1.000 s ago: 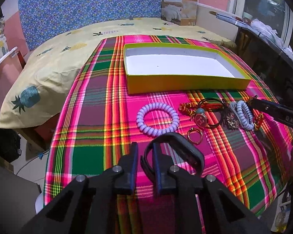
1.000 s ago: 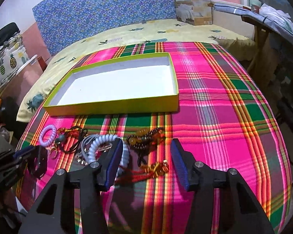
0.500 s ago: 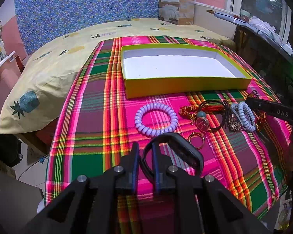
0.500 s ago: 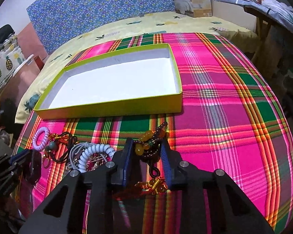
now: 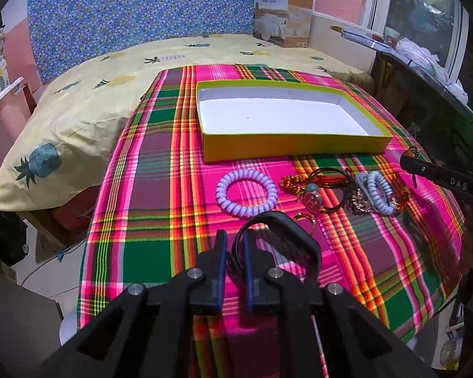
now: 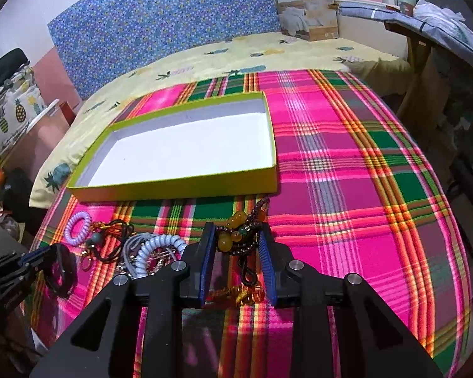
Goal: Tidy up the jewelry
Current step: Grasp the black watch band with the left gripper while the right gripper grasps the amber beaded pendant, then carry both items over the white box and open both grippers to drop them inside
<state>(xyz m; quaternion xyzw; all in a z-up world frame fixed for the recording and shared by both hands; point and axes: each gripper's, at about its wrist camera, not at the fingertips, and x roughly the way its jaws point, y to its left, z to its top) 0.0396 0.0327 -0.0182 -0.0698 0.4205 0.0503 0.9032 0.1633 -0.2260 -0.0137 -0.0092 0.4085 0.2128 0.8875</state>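
An empty yellow-green box (image 5: pixel 296 149) (image 6: pixel 173 189) with a white inside sits on the plaid cloth. My left gripper (image 5: pixel 235 242) is shut on a black bangle (image 5: pixel 287 230) and holds it just above the cloth. My right gripper (image 6: pixel 235 236) is shut on a dark bead bracelet with amber beads (image 6: pixel 236 236); its tassel (image 6: pixel 246 296) hangs below. On the cloth lie a lilac coil hair tie (image 5: pixel 246 193) (image 6: pixel 77 228), a light blue coil tie (image 5: pixel 378 197) (image 6: pixel 156 249), a gold ring (image 5: pixel 304 219) and a tangle of cords and charms (image 5: pixel 318 189).
The plaid cloth (image 6: pixel 347 189) covers a table against a bed with a yellow pineapple sheet (image 5: pixel 88 100). A cardboard package (image 5: pixel 283 15) stands at the back. A dark desk (image 6: pixel 441 31) is on the right. The table edge drops off at left.
My right gripper closed on the bead bracelet and lifted it slightly toward the box. My left gripper still holds the black bangle, and its view has shifted a little.
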